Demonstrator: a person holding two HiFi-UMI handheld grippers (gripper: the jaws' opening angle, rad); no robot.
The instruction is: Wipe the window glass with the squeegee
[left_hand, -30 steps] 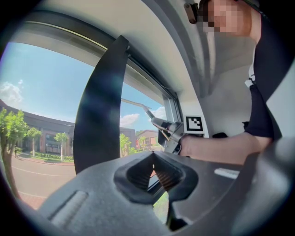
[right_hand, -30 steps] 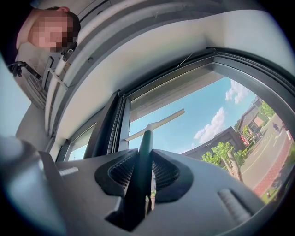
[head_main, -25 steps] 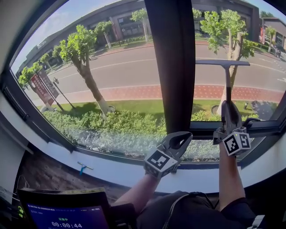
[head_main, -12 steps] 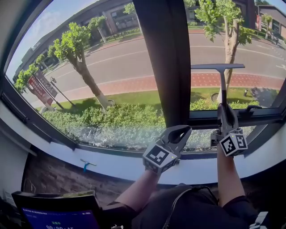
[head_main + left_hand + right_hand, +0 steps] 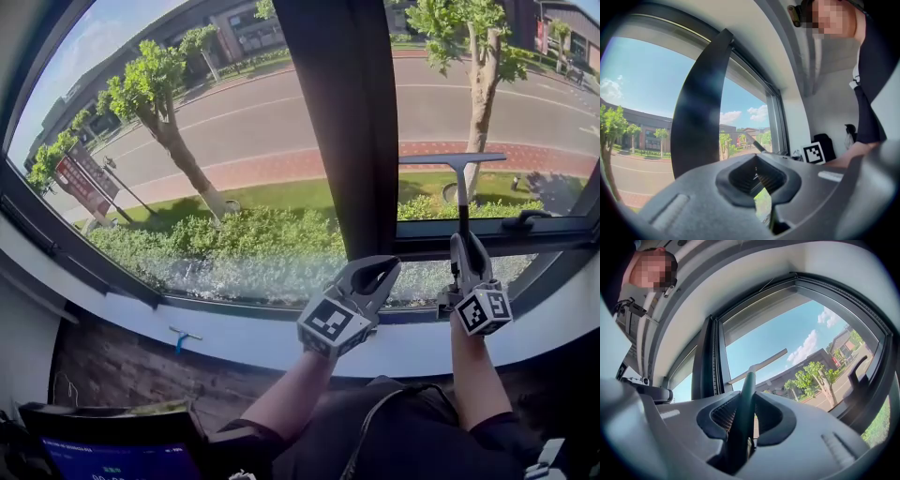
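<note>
Room with large street-facing window (image 5: 234, 131)

Dark green squeegee (image 5: 744, 394), black mullion (image 5: 337, 122)

Lower end of the dark long-handled squeegee (image 5: 460, 192) buried inside right gripper (image 5: 466, 248), dark screen (image 5: 122, 450) cropped bottom-left, small blue item (image 5: 181, 337) on white sill (image 5: 234, 345) too tiny to ID.

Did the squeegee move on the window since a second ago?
Yes. The squeegee, held in the right gripper, has slid down the glass: its blade now sits closer to the window's bottom frame than before.
</note>
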